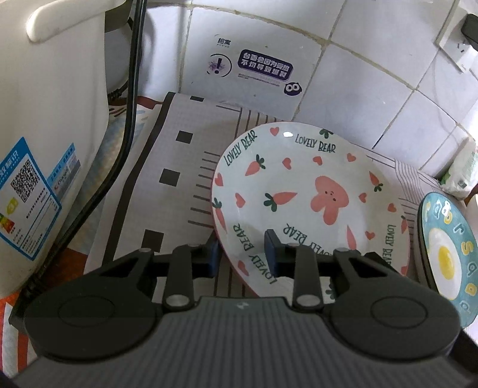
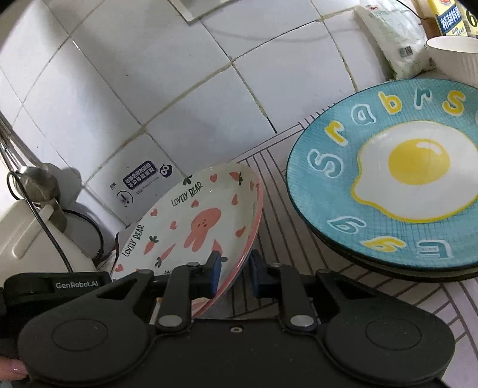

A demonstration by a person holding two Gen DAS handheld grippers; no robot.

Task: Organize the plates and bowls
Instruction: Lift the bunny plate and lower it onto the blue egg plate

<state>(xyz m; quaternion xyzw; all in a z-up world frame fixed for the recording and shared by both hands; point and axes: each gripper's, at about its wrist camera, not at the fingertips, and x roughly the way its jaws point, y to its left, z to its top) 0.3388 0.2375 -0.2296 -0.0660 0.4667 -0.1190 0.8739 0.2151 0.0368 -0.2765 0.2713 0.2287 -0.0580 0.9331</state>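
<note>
Egg plate [image 1: 445,253]: right part cut off by frame edge in both views; plates stacked under it show only as dark rims. Bear plate [image 1: 298,191]: near rim hidden behind left gripper [image 1: 243,253] body. Wall sticker [image 1: 254,70]: small print too tiny to read. White appliance [image 1: 50,119] cut off top and left. Ribbed bowl [image 2: 454,56] & carton [image 2: 448,16] cut by edge.

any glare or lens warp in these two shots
Left wrist view: a small glare spot on the bunny plate rim, and the wall tiles bend in curves. Right wrist view: a shine on the egg plate yolk, tile lines bowed, corners dark.
</note>
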